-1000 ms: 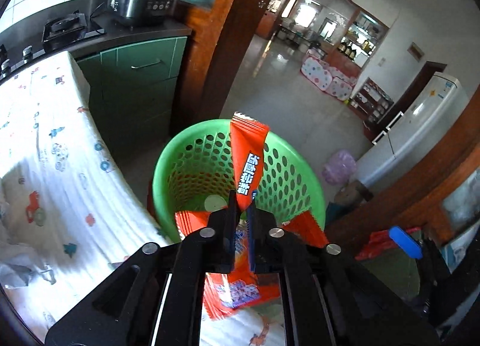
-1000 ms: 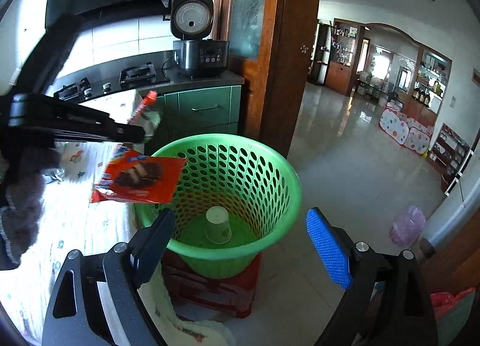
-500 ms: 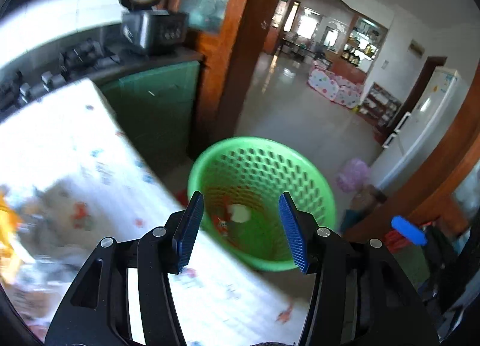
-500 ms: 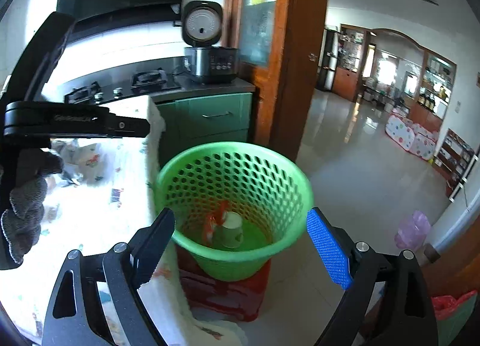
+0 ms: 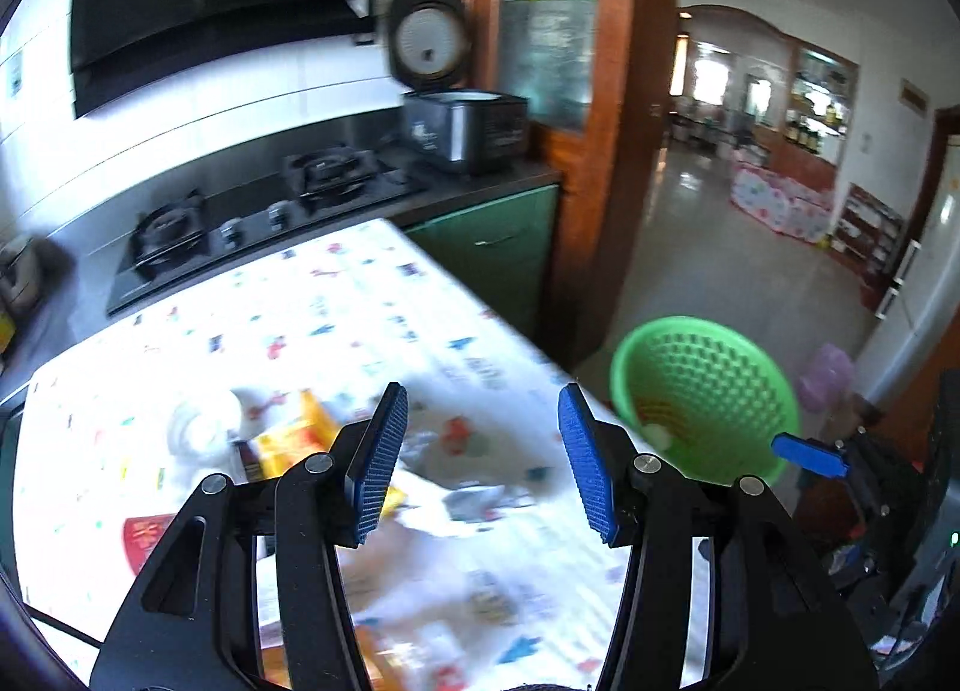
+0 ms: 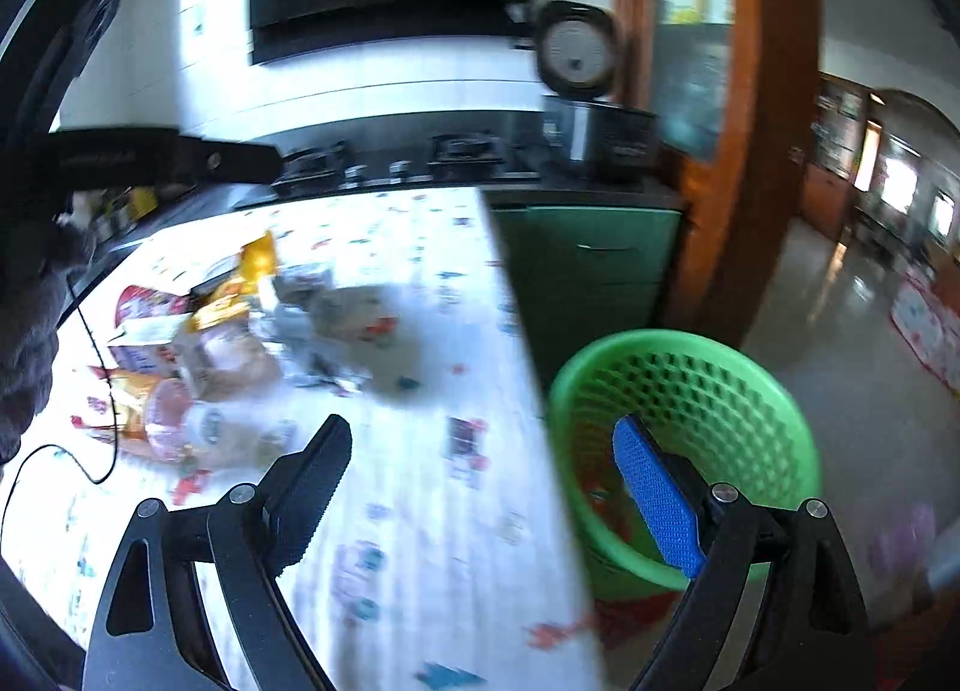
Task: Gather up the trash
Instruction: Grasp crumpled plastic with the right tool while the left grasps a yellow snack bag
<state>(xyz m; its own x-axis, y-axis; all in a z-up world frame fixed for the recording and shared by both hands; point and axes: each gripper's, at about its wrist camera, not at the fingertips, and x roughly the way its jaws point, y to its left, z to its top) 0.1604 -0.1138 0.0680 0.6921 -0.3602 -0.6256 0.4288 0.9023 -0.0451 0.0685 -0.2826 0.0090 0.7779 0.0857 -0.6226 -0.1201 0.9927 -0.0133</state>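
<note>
Both hand-held grippers open, empty, left hand-held gripper (image 5: 477,451), right hand-held gripper (image 6: 480,487)

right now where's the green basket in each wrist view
Left wrist view: the green basket sits at the right, on the floor past the table's far corner, just right of the left gripper's right finger.
Right wrist view: the basket is at lower right beside the table edge, partly behind the right gripper's blue pad.
Shared landmark: the open rice cooker on the counter behind.
</note>
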